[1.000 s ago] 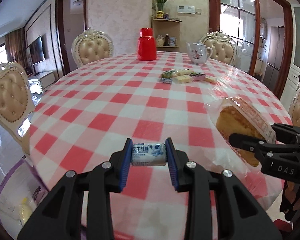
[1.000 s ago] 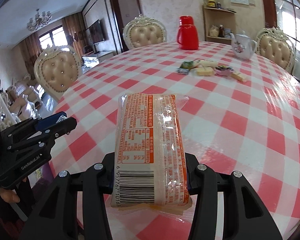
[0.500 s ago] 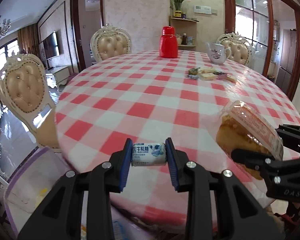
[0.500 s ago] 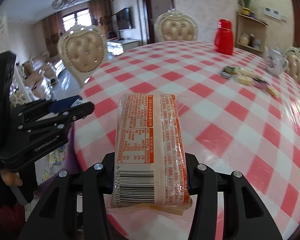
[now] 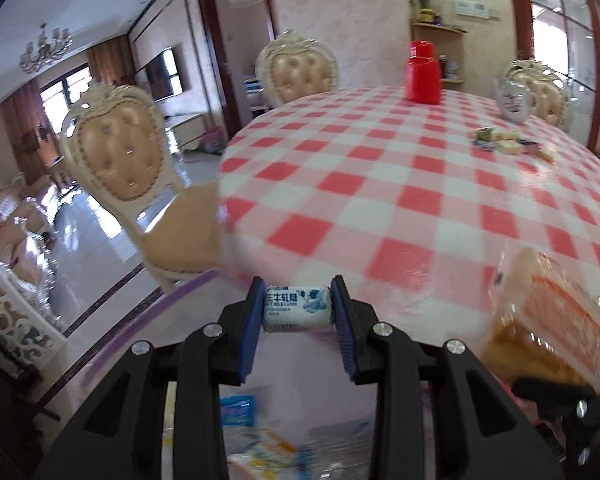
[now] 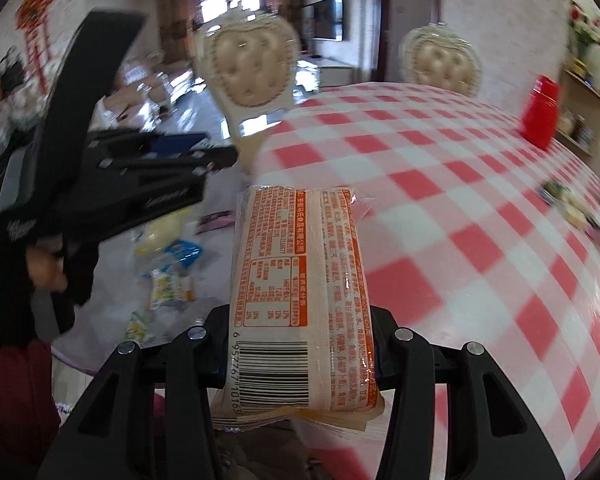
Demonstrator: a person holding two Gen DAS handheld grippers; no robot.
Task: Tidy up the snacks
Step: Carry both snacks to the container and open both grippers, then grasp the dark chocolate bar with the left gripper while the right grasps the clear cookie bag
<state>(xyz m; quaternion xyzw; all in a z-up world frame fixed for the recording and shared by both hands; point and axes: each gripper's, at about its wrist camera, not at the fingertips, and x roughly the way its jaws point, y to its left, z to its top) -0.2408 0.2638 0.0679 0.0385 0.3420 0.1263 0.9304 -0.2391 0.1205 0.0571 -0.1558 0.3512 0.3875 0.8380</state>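
My left gripper (image 5: 297, 310) is shut on a small white-and-blue wrapped candy (image 5: 296, 309), held crosswise between the blue pads at the near edge of the round table (image 5: 400, 184). My right gripper (image 6: 300, 360) is shut on a long orange-printed cake packet (image 6: 300, 280) that points forward over the table edge. That packet (image 5: 548, 320) also shows at the right of the left wrist view. The left gripper (image 6: 148, 176) appears at the left of the right wrist view. Below both grippers lies a clear bag (image 6: 168, 272) with several snack packets in it.
A small heap of snacks (image 5: 504, 144) lies far across the red-checked cloth, with a red jug (image 5: 422, 72) and a white teapot (image 5: 514, 100) behind it. Padded chairs (image 5: 124, 156) stand around the table. A hand (image 6: 44, 268) holds the left gripper.
Both grippers have swung left and back from over the table to its near edge, still holding the candy and the cake packet. The bag of snacks has come into view below them.
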